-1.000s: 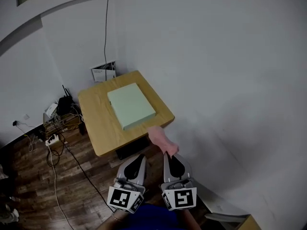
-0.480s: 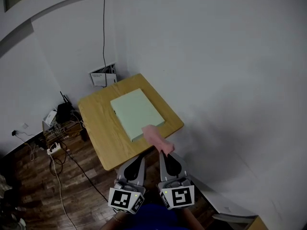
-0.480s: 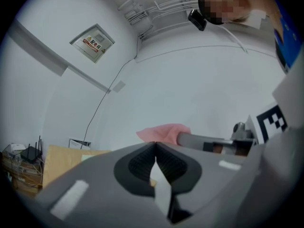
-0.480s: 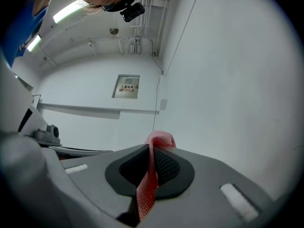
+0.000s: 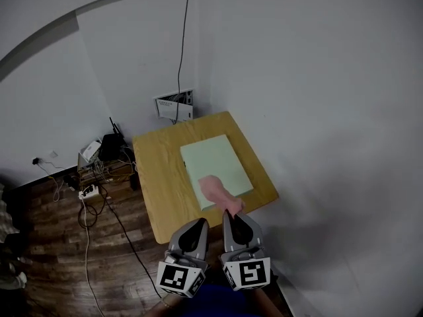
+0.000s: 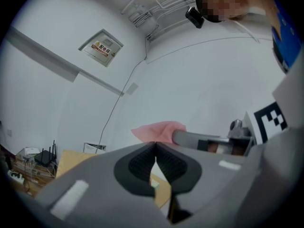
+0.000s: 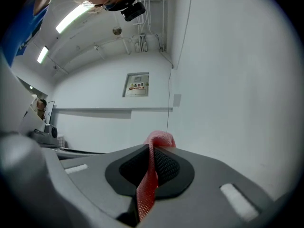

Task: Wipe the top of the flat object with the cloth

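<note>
A pale green flat object [image 5: 215, 168] lies on a small wooden table [image 5: 158, 170] in the head view. A pink cloth [image 5: 218, 193] sticks out ahead of my right gripper [image 5: 232, 215], which is shut on it; the cloth's free end shows over the green object's near corner. In the right gripper view the cloth [image 7: 151, 175] is pinched between the jaws and folds over at the tips. My left gripper [image 5: 197, 224] is shut and holds nothing, just left of the right one. In the left gripper view its tips [image 6: 155, 144] meet, with the cloth [image 6: 159, 130] beyond them.
The table stands in a corner against white walls. A leaflet holder [image 5: 175, 105] leans on the wall behind it. A router [image 5: 114, 144], power strip [image 5: 88, 193] and trailing cables [image 5: 115, 230] lie on the wooden floor to the left. A sign [image 7: 136, 84] hangs high on the wall.
Both grippers have advanced toward the table. The cloth's end, earlier short of the table's near edge, now shows over the green object's near corner. Jaws unchanged.
</note>
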Available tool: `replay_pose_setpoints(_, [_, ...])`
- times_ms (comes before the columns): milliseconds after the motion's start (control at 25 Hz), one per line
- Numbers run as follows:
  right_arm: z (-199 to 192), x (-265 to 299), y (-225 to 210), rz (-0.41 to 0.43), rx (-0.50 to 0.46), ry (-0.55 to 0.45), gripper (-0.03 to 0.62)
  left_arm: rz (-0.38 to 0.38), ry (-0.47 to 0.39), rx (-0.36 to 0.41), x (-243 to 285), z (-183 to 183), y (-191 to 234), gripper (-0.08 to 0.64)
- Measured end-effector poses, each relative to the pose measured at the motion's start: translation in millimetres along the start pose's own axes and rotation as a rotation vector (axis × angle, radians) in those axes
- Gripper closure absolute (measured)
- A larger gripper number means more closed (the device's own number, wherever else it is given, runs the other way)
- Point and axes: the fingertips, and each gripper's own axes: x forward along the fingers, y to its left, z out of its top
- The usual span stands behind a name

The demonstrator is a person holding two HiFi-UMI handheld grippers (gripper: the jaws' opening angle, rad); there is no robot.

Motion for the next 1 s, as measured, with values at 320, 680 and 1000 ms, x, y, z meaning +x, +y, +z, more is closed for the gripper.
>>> replay_pose_setpoints(320, [4.2,91.9,-54.2,0.175,-0.006,-0.022,0.577,0.159,-0.027,0.026,91.1,7.3,28.4,0.555])
replay_pose_setpoints(680, [3.7,159.4,-104.6,0.324,-0.040,-0.034,0.577,0.310,-0.057,0.033,161.8,5.1,44.7,0.555])
replay_pose_setpoints(1000, [-6.8,196.8,-116.4,0.423,-0.051,-0.012,0.577,0.440,-0.052,0.052,178.6,0.8,68.0,0.555])
